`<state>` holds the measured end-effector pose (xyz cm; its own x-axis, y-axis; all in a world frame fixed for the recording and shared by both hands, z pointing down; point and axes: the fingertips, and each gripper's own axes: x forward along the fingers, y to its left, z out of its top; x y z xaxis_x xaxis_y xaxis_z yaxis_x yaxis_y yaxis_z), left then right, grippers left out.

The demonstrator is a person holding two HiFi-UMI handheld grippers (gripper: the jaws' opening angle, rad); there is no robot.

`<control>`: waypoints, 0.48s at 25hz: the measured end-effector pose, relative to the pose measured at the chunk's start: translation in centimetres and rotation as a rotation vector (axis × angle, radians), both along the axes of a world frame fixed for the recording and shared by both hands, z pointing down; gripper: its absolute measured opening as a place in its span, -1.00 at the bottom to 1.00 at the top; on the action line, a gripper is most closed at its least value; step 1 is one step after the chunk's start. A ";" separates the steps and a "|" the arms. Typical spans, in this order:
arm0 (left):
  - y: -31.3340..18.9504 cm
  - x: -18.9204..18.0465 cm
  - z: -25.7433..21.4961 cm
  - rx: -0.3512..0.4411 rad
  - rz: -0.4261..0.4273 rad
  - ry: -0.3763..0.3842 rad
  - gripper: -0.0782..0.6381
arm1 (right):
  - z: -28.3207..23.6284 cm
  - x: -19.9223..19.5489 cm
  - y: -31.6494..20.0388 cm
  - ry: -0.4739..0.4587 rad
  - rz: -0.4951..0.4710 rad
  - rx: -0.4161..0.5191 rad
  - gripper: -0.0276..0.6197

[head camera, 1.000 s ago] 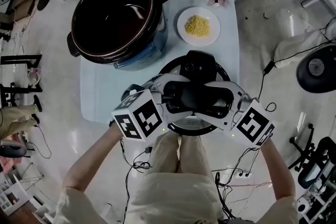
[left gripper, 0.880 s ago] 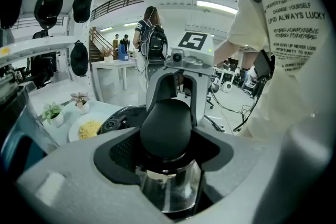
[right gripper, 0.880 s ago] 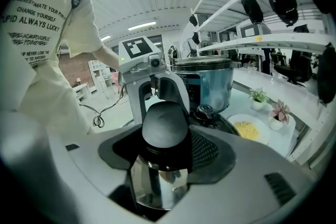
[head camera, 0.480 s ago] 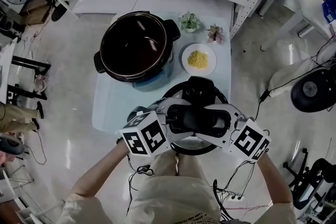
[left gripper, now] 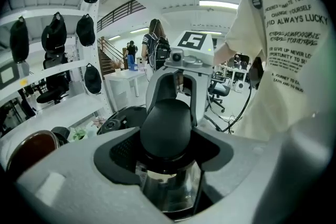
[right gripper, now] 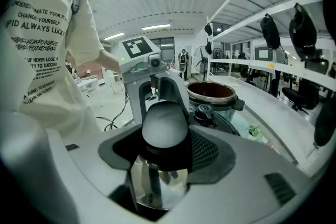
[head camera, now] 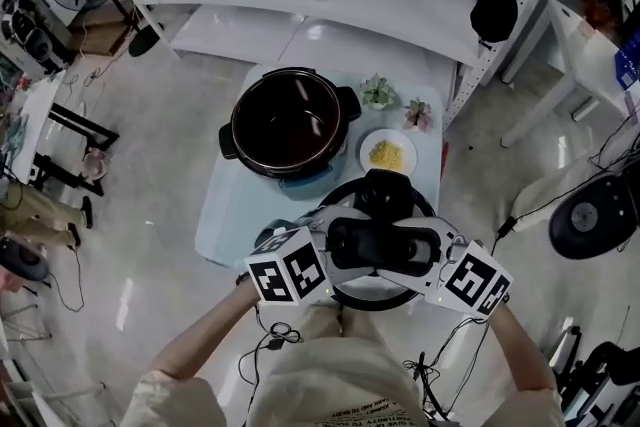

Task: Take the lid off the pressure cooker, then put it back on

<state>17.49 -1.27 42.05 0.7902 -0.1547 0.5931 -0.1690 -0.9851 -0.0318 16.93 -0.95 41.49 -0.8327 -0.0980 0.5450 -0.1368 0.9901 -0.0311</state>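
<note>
Since a second ago you've lifted the lid (head camera: 385, 197) clear. It rides higher between your two hands, and the surface (head camera: 232, 207) and cooker pot (head camera: 290, 125) look smaller and farther below in the head view.

Left hand-held gripper (head camera: 325, 250): clenched on the left end of the black handle (head camera: 380, 248). The left gripper view shows the rounded handle end (left gripper: 165, 131) seated between both jaws, with the shiny lid dome (left gripper: 168, 186) right below it.

Right hand-held gripper (head camera: 436, 260): clenched on the opposite end. The right gripper view shows the same picture, handle end (right gripper: 164, 123) seated between the jaws and polished metal underneath.

The two hand-held grippers face each other across the handle, and each shows up in the other's camera. The lid hangs roughly level between them, off the pot, over the near edge of the surface.

The open pot sits ahead of the left hand-held gripper, well apart from the lid, its dark inner bowl exposed. In the right gripper view the lid's valve knob (right gripper: 203, 113) is just past the jaws, with the pot (right gripper: 212, 93) beyond it.

A white plate (head camera: 387, 155) with a yellow heap sits ahead of the right hand-held gripper, beside the pot. Two small potted plants (head camera: 378, 93) (head camera: 417, 115) stand farther out.
</note>
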 end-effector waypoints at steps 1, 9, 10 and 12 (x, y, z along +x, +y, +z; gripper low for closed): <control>0.0 -0.1 -0.3 0.005 -0.007 0.001 0.04 | -0.3 -0.1 0.0 -0.001 -0.008 0.006 -0.08; -0.6 -1.7 -3.0 0.054 -0.051 -0.015 0.04 | -3.0 -1.6 -0.6 -0.025 -0.053 0.053 -0.08; -0.8 -1.9 -3.3 0.059 -0.055 -0.018 0.04 | -3.3 -1.8 -0.7 -0.028 -0.057 0.058 -0.08; -1.0 -2.3 -3.8 0.067 -0.058 -0.021 0.04 | -3.9 -2.2 -1.0 -0.033 -0.062 0.064 -0.08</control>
